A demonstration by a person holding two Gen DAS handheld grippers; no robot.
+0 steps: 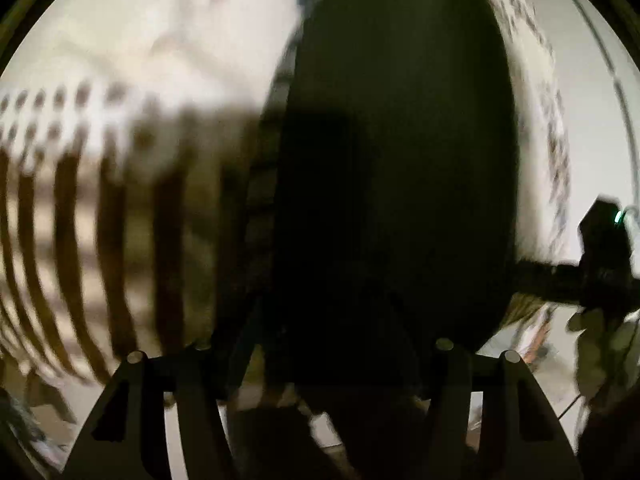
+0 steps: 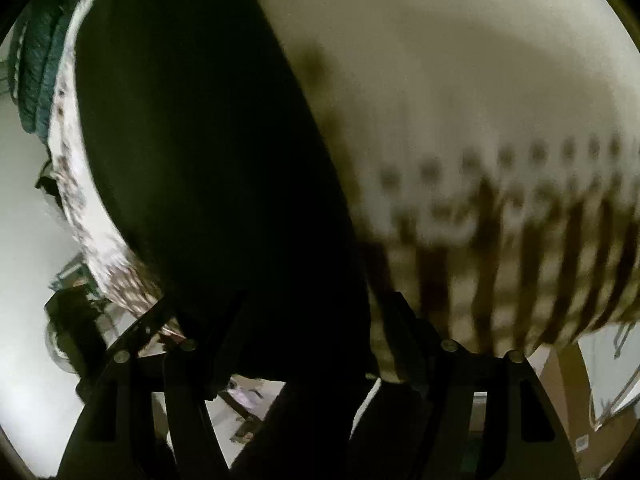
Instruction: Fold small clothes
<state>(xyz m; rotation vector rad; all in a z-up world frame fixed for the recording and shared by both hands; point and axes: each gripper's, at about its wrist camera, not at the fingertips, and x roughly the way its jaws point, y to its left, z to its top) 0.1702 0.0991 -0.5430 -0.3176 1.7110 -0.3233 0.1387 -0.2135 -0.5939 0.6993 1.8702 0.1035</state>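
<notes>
The dark garment [image 1: 392, 160] fills the middle of both wrist views and is seen directly against the striped cloth [image 1: 100, 200], a white fabric with brown bars and dots; whether it overlaps that cloth or only borders it cannot be told, as both views are smeared. The right gripper [image 2: 316, 316] is shown with its fingers [image 2: 404, 320] spread, the dark garment lying between and beyond them on the side away from the striped cloth. No pinch on the fabric can be made out. The left gripper [image 1: 320, 320] is lost against the dark fabric, so the state of its fingers cannot be told. The step in hand is judged to be a fresh grasp for the next fold. Two corners of one edge, level with the border of the striped cloth, should be selected. Only a single layer should be pinched. Both corners should be lifted together, so that the fold line is kept straight and the striped cloth is not dragged along.
</notes>
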